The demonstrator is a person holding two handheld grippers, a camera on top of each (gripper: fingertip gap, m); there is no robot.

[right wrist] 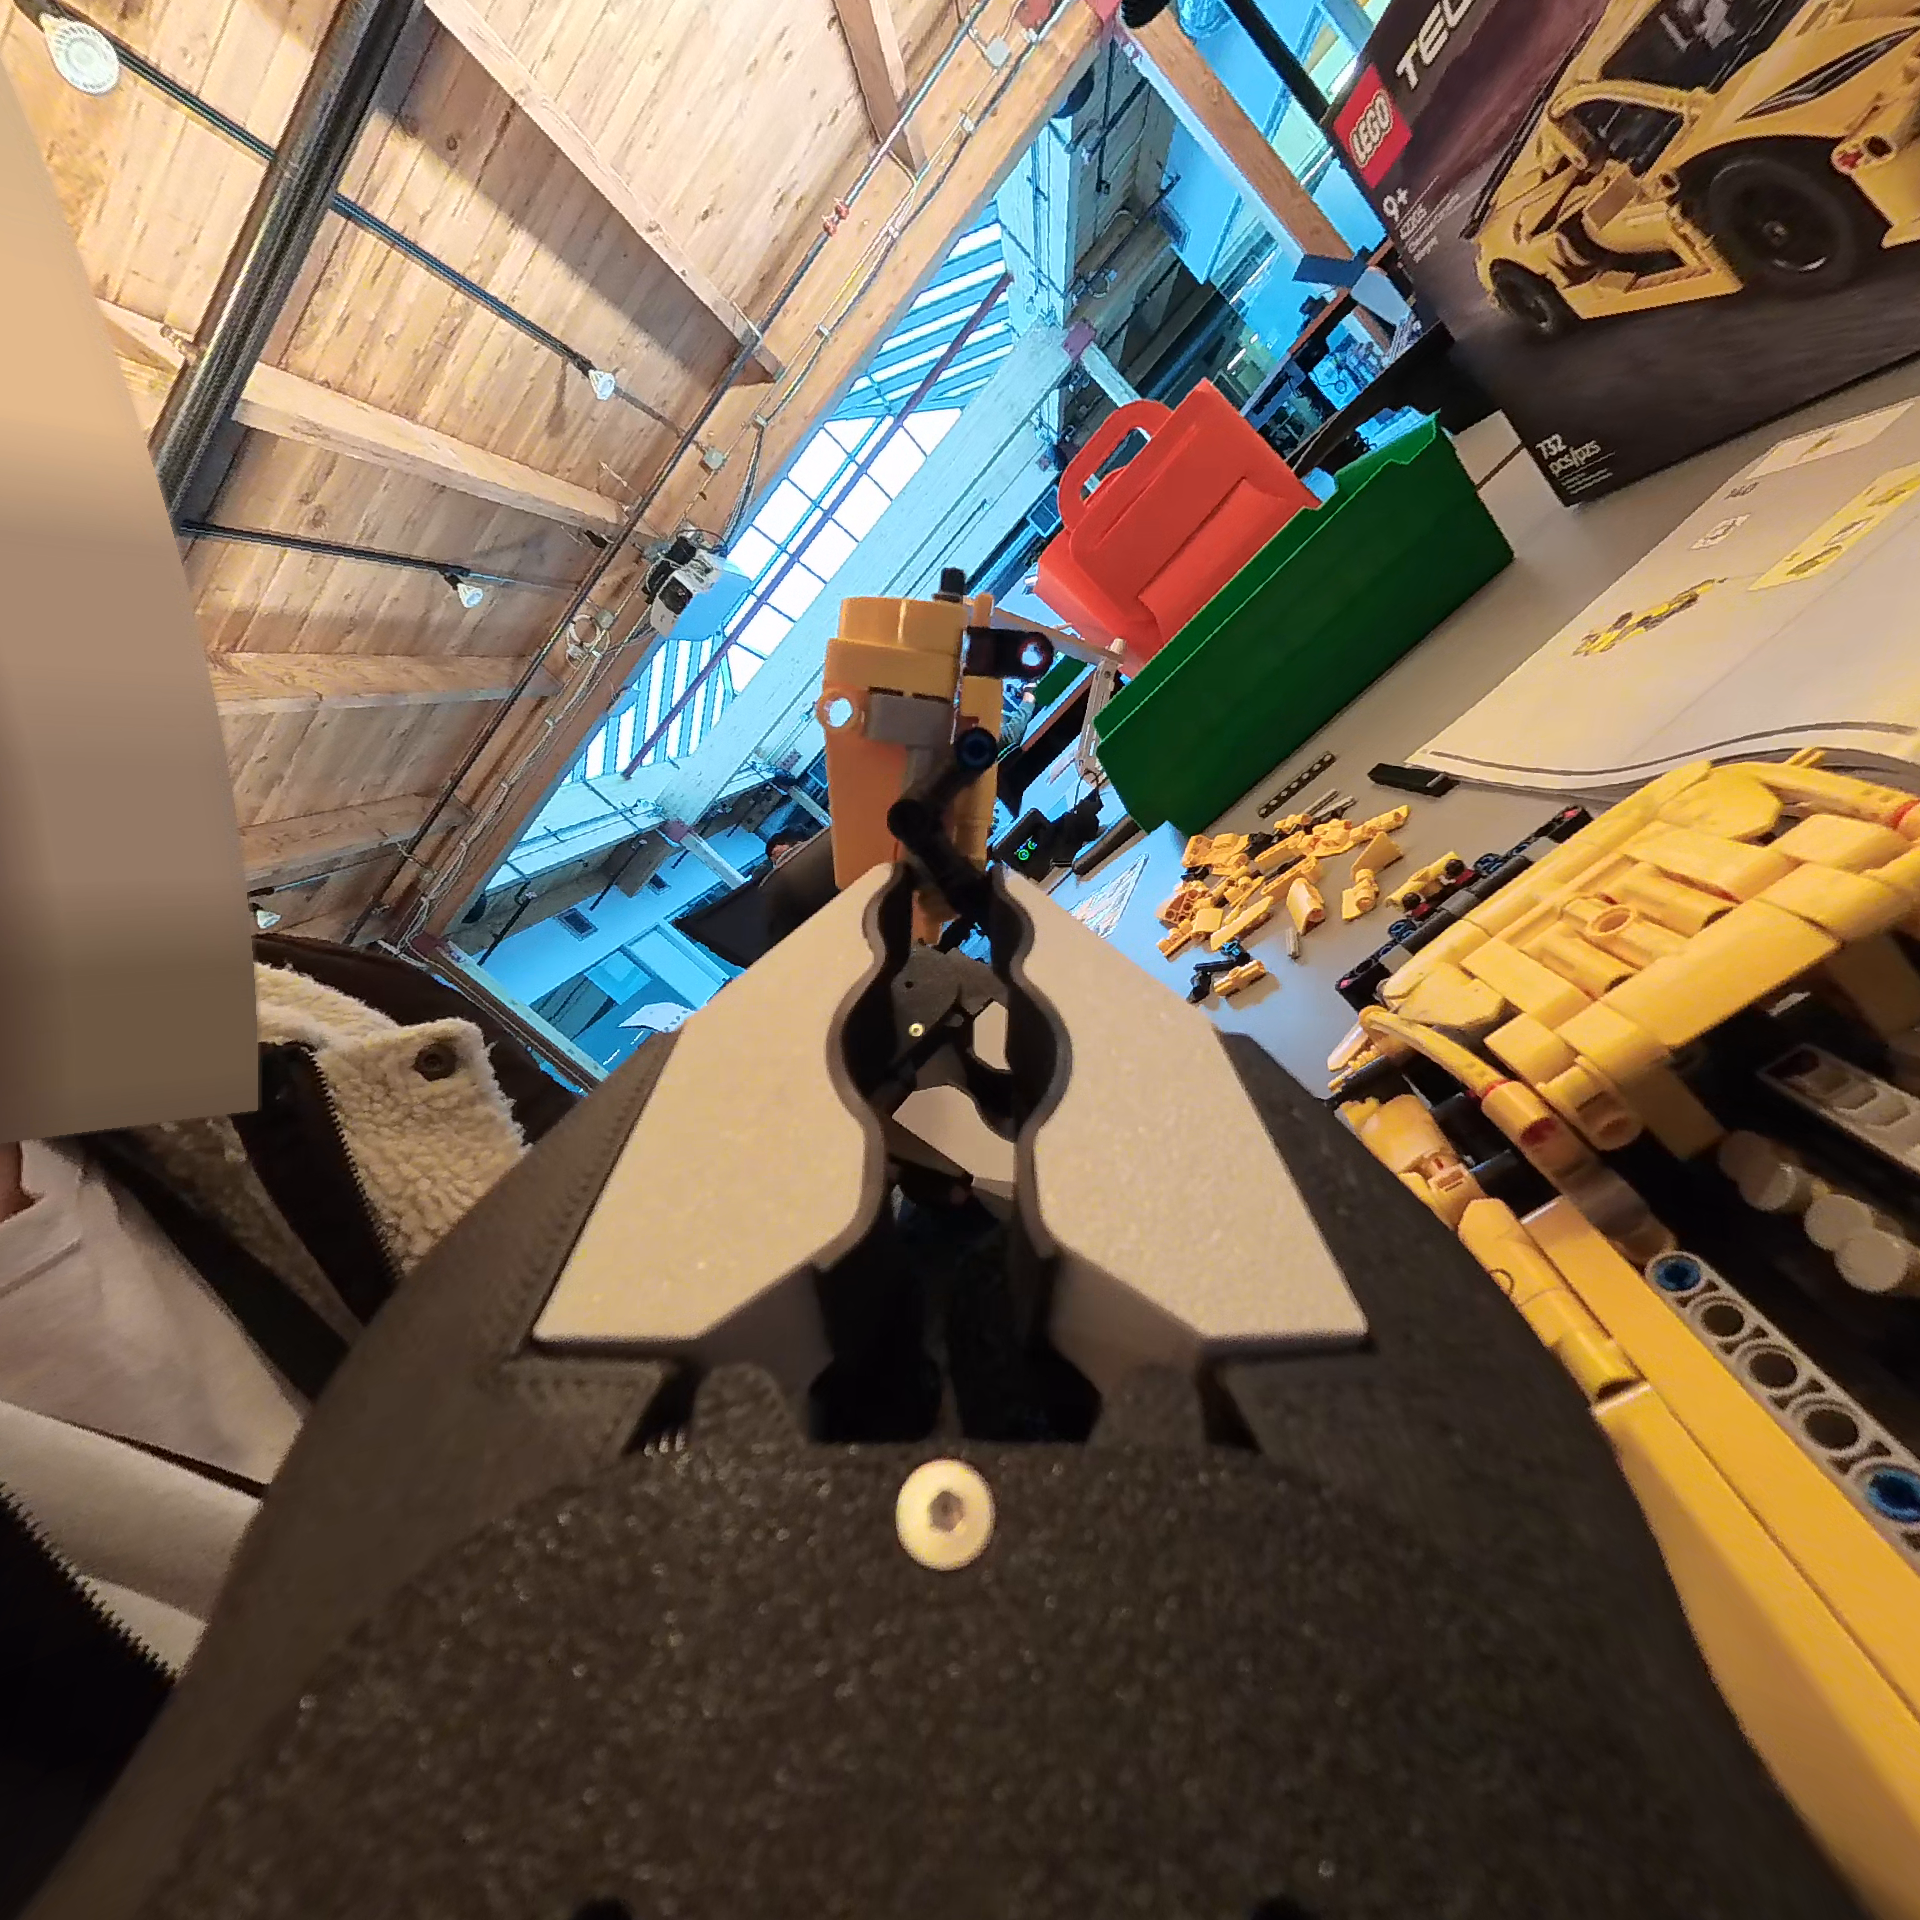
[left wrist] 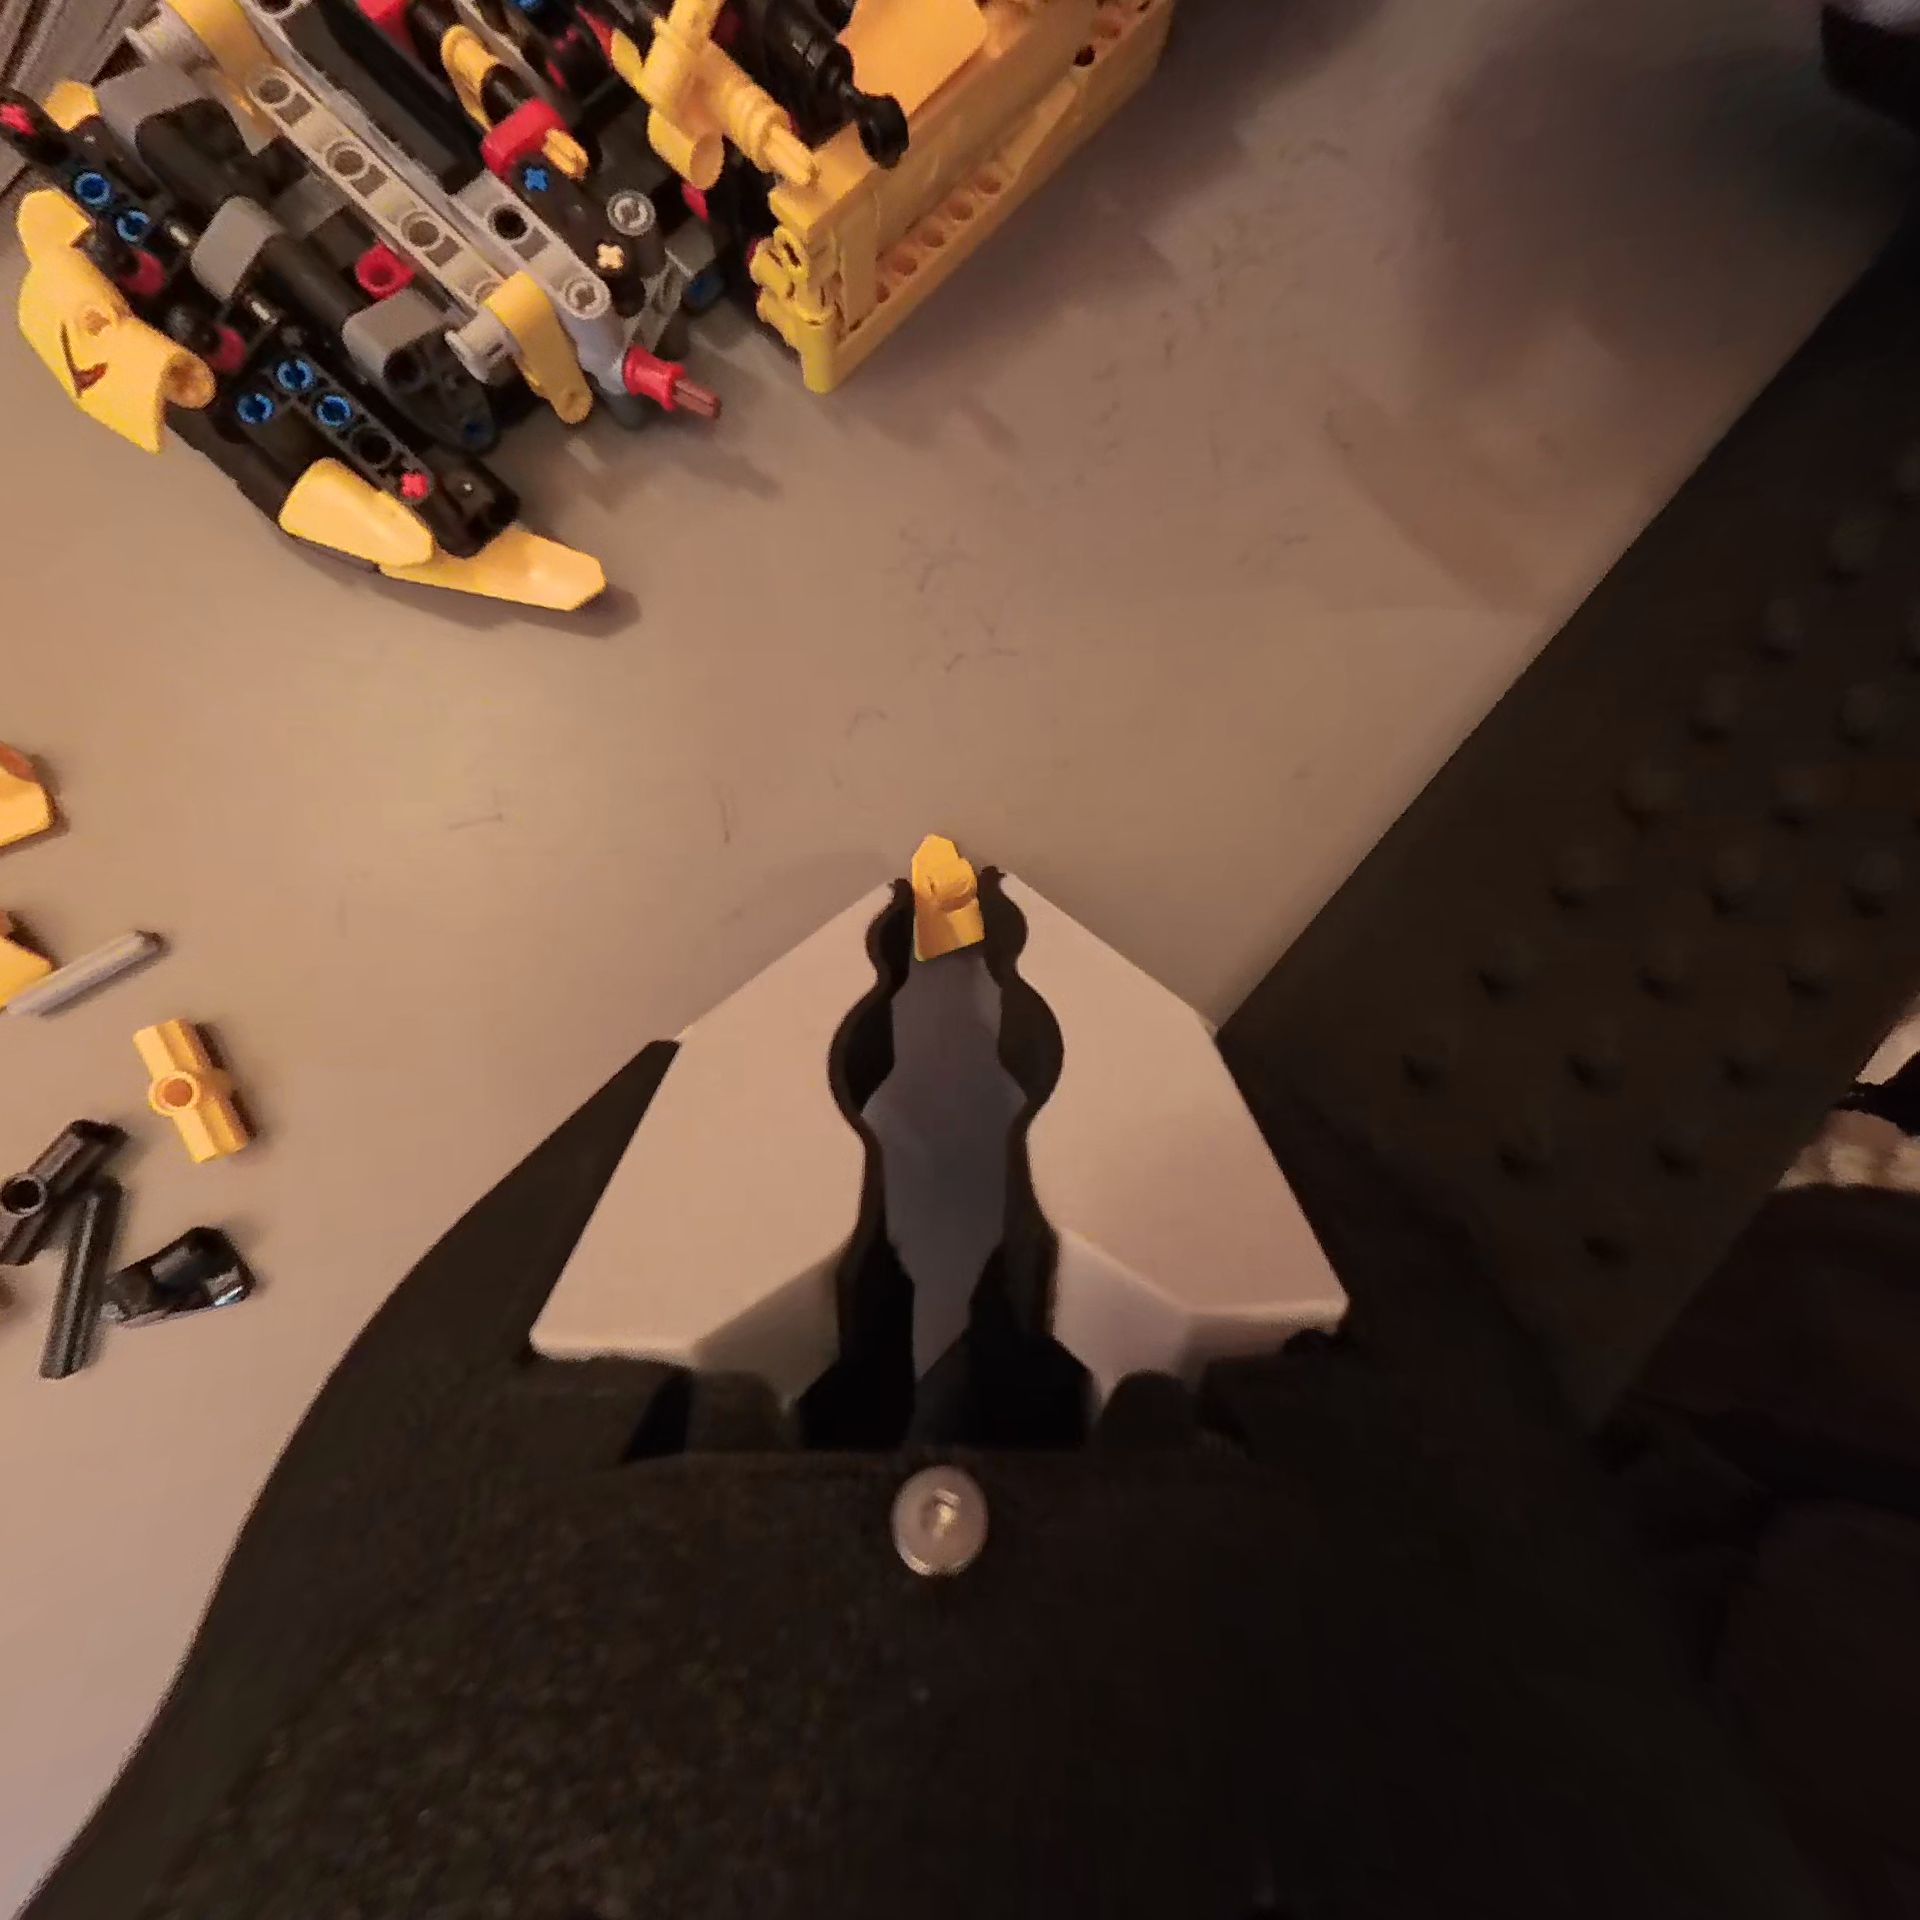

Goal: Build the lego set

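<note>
A green bin holds a red bag.

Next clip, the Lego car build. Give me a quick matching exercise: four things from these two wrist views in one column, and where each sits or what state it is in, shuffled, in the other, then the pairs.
Things
1. small yellow piece
2. yellow and black sub-assembly
3. green bin
4. loose yellow connector

Places or states
A. lying on the grey table, apart from both grippers
B. pinched at the tip of the left gripper
C. held up in the air by the right gripper
D. on the table with an orange bag in it

Pairs: 1-B, 2-C, 3-D, 4-A
</note>
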